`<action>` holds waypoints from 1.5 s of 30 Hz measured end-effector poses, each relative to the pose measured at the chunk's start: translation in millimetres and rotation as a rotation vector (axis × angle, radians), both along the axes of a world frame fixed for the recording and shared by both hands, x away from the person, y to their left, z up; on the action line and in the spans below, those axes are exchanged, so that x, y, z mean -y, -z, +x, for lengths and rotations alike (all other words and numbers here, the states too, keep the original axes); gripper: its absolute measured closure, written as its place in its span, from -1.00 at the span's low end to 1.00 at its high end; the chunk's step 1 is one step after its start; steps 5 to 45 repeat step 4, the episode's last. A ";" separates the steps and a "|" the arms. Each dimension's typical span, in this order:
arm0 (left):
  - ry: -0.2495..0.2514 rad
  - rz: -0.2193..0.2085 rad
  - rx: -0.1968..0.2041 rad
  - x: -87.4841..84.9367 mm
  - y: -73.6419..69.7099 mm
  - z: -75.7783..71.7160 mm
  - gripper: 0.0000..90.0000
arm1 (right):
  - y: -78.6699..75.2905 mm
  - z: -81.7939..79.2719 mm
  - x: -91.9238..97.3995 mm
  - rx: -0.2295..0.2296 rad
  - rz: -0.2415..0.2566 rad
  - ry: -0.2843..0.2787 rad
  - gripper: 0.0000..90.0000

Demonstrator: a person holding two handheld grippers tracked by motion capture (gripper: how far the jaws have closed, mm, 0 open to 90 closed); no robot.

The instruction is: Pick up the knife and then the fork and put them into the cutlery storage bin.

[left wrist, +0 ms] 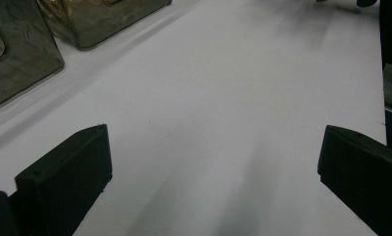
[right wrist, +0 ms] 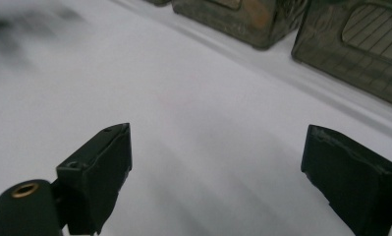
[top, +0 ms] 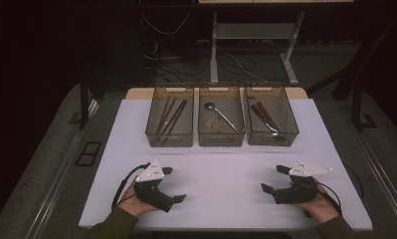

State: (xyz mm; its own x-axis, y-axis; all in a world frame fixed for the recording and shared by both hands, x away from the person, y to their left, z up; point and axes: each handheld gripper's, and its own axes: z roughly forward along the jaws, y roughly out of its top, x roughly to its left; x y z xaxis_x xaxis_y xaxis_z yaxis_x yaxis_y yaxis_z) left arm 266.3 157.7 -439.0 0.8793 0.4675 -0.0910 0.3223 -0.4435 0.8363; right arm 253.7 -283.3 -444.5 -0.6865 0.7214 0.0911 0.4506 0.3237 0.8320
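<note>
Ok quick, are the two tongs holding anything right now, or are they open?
Left tongs: open, holding nothing, over the white table.
Right tongs: open, holding nothing, over the table too.

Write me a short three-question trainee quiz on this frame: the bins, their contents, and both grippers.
1. How many smoked translucent plastic bins stand at the far side of the white table?
2. True or false: the left black two-jaw gripper holds a spoon.
3. Which bin holds the long dark chopsticks: A left, B middle, C right?

Key:
1. Three: left bin, middle bin, right bin.
2. False; its jaws are open and empty, like the right black two-jaw gripper. The silver metal spoon lies in the middle bin.
3. A.
</note>
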 end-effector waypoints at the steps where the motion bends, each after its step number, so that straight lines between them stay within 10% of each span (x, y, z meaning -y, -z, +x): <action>1: -0.001 0.000 0.000 0.0 0.0 -0.1 -1.00 | 0.7 -1.0 1.0 -0.004 -0.002 -0.004 -0.73; 45: -0.003 0.002 -0.001 0.3 0.0 -0.1 -1.00 | 2.6 -3.7 2.6 -0.008 -0.012 -0.008 -0.73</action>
